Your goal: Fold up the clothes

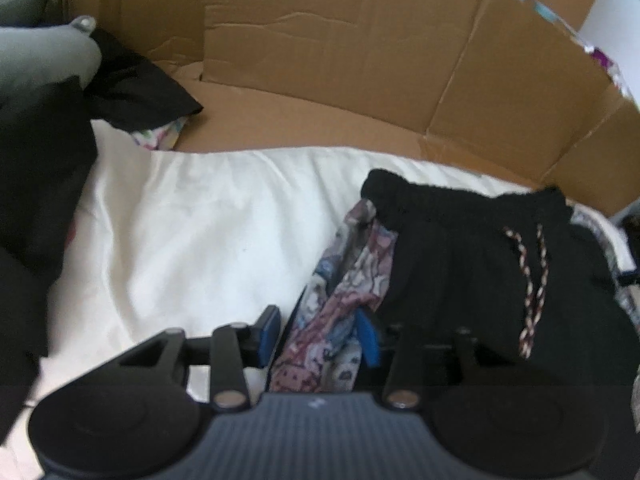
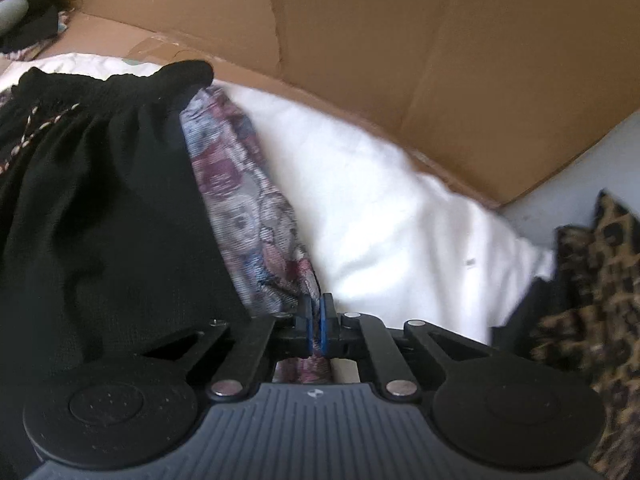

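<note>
**Pinching the patterned cloth to fold it**

The patterned cloth (image 2: 256, 208) lies under the black shorts (image 2: 104, 200) on a white sheet (image 2: 380, 220). The right gripper (image 2: 317, 322) has its jaws together, clamped on the cloth's edge, likely to lift it. The left gripper (image 1: 318, 334) has its jaws apart around the cloth. A cardboard box wall (image 1: 320, 60) stands at 12 o'clock; nothing shows inside it.

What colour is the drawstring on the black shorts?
The drawstring is maroon and white, braided; the left wrist view shows it best.
</note>
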Demonstrator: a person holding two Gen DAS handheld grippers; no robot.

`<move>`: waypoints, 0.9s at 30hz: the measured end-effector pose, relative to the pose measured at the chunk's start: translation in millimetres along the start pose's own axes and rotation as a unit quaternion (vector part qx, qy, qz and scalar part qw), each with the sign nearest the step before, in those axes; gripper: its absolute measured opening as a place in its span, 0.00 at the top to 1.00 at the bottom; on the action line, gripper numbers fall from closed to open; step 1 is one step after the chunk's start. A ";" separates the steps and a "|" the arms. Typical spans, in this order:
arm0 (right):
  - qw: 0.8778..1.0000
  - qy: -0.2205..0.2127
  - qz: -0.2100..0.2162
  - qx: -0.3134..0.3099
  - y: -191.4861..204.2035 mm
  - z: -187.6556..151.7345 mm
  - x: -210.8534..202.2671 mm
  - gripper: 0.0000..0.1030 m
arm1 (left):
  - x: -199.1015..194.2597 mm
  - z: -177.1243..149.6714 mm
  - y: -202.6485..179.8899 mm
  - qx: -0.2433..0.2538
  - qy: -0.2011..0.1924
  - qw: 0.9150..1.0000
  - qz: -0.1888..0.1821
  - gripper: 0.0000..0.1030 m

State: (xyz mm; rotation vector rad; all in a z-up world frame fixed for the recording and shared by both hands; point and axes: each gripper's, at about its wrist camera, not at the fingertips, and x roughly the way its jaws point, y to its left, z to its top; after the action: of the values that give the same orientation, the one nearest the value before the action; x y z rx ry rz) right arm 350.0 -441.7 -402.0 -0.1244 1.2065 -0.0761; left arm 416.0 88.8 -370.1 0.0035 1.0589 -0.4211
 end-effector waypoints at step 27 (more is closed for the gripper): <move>0.995 -0.098 0.032 0.009 38.6 32.4 -35.6 0.97 | -32.7 15.8 -21.5 0.051 -0.046 0.994 0.081 0.73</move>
State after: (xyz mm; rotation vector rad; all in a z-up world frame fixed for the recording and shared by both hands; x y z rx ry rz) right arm 367.4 -397.2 -362.9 -0.0754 1.0120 -0.0191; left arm 408.3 76.7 -330.3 0.1592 0.9368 -0.3245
